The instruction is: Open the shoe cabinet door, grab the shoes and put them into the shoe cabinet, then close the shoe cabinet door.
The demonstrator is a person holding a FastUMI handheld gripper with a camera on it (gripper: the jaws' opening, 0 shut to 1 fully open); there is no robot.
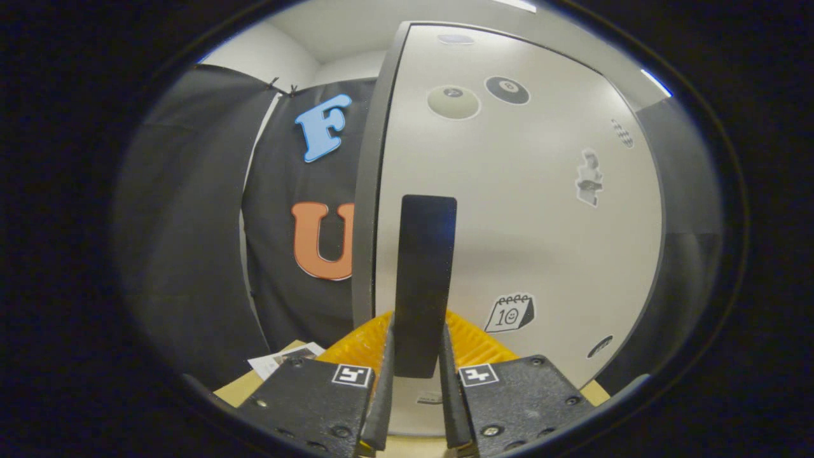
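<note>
The shoe cabinet's white door (528,242) stands close in front of me, with a grey edge along its left side and several stickers on its face. A tall black handle (423,267) sticks out from the door near that edge. My gripper (416,362) is shut on the handle's lower end, one finger pressing on each side of it. The door's grey left edge (367,210) faces me at a slight angle; I cannot tell how far the door stands from the cabinet body.
Black booth cloth (210,222) hangs to the left of the door. Below it a tan surface (238,388) carries a white sheet of paper (283,359). A dark panel (687,242) rises beyond the door's right side.
</note>
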